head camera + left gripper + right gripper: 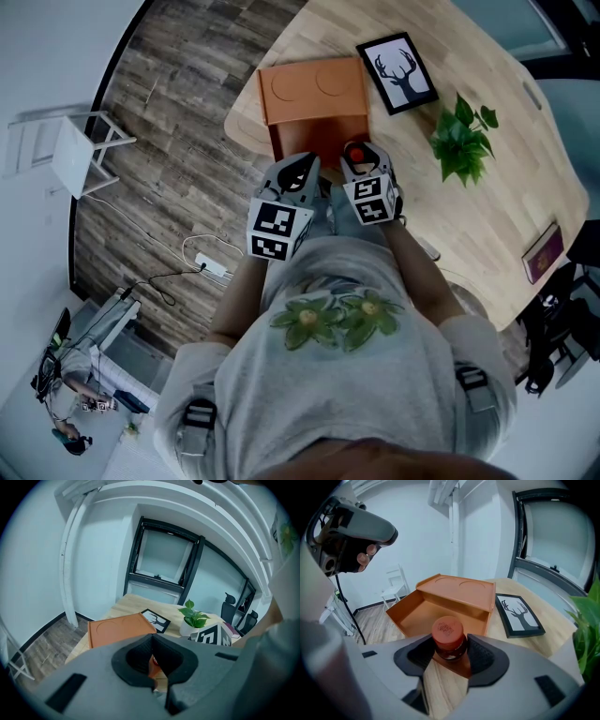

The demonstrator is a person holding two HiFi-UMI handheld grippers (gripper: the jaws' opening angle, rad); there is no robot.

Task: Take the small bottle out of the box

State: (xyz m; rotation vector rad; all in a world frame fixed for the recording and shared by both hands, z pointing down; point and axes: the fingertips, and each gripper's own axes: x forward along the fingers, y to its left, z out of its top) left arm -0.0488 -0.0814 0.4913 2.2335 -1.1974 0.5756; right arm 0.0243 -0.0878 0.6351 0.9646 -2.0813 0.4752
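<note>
Your right gripper [449,651] is clamped on the small bottle [448,639], pads on the dark body just under the red cap. The bottle sits upright between the jaws, just in front of the near wall of the open orange box [419,613]. It looks already clear of the cavity, with the lid [459,590] standing open behind. Handling guess: light, rigid, probably glass or hard plastic, so smooth-sided and liable to slip or twist if the squeeze is loose. The grip on the shoulder below the cap is sensible, since the cap's rim gives a stop. Don't over-squeeze, and set it down base-first on the table [487,216]. Your left gripper [151,644] has its jaws together with nothing gripped; only a bit of orange shows through the hollow between the pads. Pose: both grippers are tucked close to your torso, side by side, elbows bent, pointing out at the box. The left one is held higher than the right. The deer picture [518,616] and the plant [461,141] are off to the right, apart from the box.
</note>
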